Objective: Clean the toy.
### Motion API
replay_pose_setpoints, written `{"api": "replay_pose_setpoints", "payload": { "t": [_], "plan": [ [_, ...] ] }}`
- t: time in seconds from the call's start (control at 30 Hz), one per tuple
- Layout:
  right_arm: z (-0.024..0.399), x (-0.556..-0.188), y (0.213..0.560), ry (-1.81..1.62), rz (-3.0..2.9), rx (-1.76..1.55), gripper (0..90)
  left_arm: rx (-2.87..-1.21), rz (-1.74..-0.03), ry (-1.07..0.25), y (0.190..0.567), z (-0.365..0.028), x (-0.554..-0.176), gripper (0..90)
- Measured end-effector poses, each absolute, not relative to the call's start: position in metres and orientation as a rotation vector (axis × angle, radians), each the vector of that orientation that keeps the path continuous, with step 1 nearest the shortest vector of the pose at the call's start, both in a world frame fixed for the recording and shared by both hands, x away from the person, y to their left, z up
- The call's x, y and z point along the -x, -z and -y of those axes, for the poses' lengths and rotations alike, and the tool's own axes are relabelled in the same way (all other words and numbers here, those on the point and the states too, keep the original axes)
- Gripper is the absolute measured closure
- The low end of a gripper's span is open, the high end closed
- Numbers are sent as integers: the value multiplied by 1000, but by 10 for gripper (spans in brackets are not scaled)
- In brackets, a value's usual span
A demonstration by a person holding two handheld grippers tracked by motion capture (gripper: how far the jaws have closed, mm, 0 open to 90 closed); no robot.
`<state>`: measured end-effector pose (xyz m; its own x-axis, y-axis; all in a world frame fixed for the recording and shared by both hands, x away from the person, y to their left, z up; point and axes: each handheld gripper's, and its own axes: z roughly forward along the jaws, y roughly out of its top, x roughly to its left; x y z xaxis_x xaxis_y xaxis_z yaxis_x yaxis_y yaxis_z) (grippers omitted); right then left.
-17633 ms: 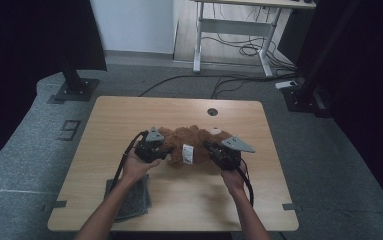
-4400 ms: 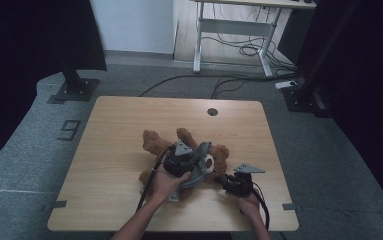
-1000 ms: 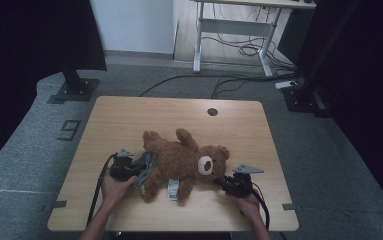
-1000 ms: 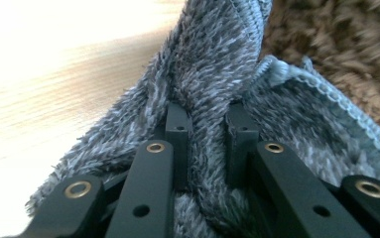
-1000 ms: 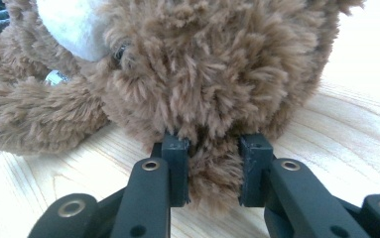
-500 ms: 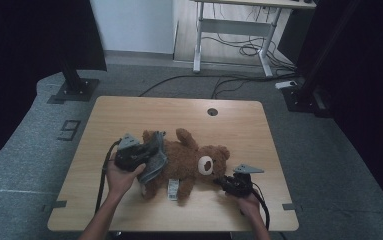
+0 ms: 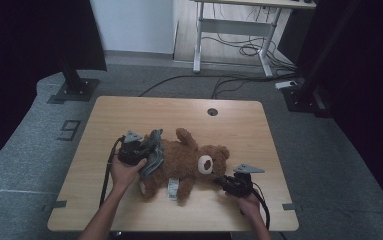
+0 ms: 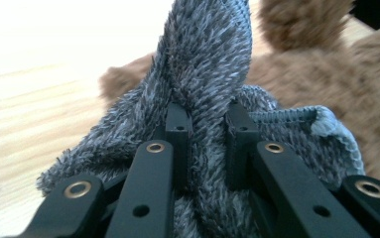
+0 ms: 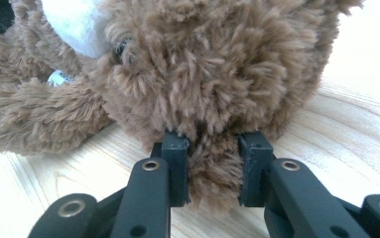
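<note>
Pinching a fold of grey fleece garment (image 8: 205,74), the left gripper (image 8: 208,116) has its jaws clamped on the cloth, centre of its own view; in the high view the left gripper (image 7: 135,148) sits left of centre, cloth draped over the bear's lower body. Right gripper (image 9: 213,144) jaws are closed on a tuft of the teddy bear (image 9: 202,64), likely an ear, pinning the head; high view puts the right gripper (image 7: 229,184) lower right of centre. Bear (image 7: 184,162) lies mid-table (image 7: 129,110), head right. Step looks like dressing the bear: next move probably calls for pulling the garment over the legs while the head stays anchored
</note>
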<state>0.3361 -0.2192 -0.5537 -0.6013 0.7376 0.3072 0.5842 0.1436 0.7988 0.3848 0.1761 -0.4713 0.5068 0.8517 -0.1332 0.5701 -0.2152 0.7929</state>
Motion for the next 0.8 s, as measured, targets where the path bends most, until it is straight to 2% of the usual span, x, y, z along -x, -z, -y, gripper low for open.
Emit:
{"api": "replay_pose_setpoints", "payload": {
  "t": [0.17, 0.27, 0.5, 0.63, 0.8],
  "plan": [
    [219, -336, 554, -1448, -2250, -1315, 712, -1883, -1122, -482, 456, -175, -373, 765],
    [219, -336, 553, -1446, -2246, -1312, 711, -1856, -1035, -445, 438, -156, -365, 765],
    [218, -335, 553, -1443, -2241, -1303, 711, -1946, -815, -358, 422, -71, -351, 764],
    [218, -335, 553, -1441, -2241, -1299, 711, -2008, -750, -307, 427, -21, -356, 763],
    [219, -335, 553, -1439, -2244, -1291, 711, -2067, -711, -278, 434, 17, -361, 763]
  ]
}}
